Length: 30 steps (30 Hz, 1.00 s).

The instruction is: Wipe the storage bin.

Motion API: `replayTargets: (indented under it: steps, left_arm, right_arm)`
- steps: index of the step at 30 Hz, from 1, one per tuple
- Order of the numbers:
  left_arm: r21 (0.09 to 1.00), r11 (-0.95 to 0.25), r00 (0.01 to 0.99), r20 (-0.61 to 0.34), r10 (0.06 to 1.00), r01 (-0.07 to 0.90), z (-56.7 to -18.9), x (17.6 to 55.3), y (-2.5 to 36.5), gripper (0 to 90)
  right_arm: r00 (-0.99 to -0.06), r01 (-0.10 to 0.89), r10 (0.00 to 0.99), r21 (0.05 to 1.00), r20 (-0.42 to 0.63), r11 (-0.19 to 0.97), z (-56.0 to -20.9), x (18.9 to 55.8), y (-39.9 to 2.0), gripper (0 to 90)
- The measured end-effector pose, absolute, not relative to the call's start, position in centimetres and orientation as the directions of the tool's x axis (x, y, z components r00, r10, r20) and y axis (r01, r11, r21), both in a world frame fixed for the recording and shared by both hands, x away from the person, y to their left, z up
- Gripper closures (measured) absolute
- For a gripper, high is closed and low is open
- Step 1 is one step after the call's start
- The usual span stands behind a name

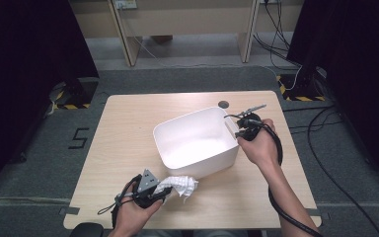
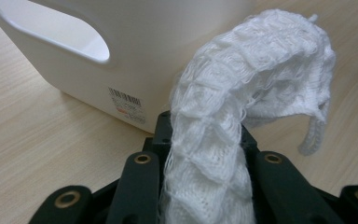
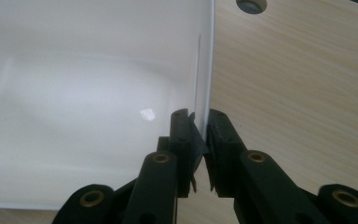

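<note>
Left hand-held gripper [image 1: 164,191] nearest the person, low over the surface [image 1: 128,128] — clamped on a white knitted cloth [image 1: 181,183]. In the left gripper view the cloth [image 2: 223,140] rises from between the jaws, arches over and droops to the right, loose end hanging off the surface. Just ahead of that gripper, white plastic bin [image 1: 197,140], near wall with cut-out handle and barcode label [image 2: 127,103] facing it; cloth close to the wall, contact not clear.

Farther out, right hand-held gripper [image 1: 238,134] at the bin's right-hand wall. In the right gripper view, jaws [no point] straddling the bin's thin rim [image 3: 208,70] — one inside, one outside, nearly together on the wall, clamped on it. Bin interior [image 3: 84,93] bare and glossy to that gripper's left, wood-grain surface [image 3: 298,93] to its right, round cable hole [image 3: 251,4] beyond. Black cable trailing back along the right forearm.
</note>
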<state>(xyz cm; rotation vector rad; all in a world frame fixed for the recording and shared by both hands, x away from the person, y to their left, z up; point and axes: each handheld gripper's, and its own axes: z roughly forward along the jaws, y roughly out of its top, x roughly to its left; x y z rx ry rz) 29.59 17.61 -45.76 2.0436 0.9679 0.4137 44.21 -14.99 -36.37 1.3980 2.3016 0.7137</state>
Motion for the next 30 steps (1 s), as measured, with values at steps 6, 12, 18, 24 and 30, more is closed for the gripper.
replayTargets:
  steps: [6,12,18,24,30]
  left_arm:
    - [0.788,-0.373,0.655,-0.051,0.754,0.490,-45.8,29.5,17.6,70.8]
    - [0.787,-0.377,0.659,-0.050,0.750,0.488,-45.9,29.5,17.5,70.8]
    - [0.789,-0.378,0.658,-0.045,0.751,0.485,-45.8,29.5,17.5,70.8]
    - [0.790,-0.380,0.660,-0.041,0.751,0.482,-45.8,29.5,17.5,70.7]
    - [0.791,-0.374,0.657,-0.047,0.752,0.484,-45.8,29.6,17.4,70.7]
  right_arm:
    - [-0.463,0.701,0.884,0.580,-0.072,0.414,-36.4,44.9,-15.1,85.5]
    - [-0.465,0.690,0.881,0.587,-0.089,0.423,-36.4,46.1,-15.4,87.0]
    - [-0.473,0.684,0.877,0.595,-0.077,0.421,-36.5,47.4,-15.8,87.4]
    - [-0.484,0.679,0.873,0.600,-0.066,0.422,-36.5,48.2,-16.0,87.6]
    - [-0.491,0.666,0.868,0.610,-0.075,0.429,-36.7,48.4,-16.0,84.7]
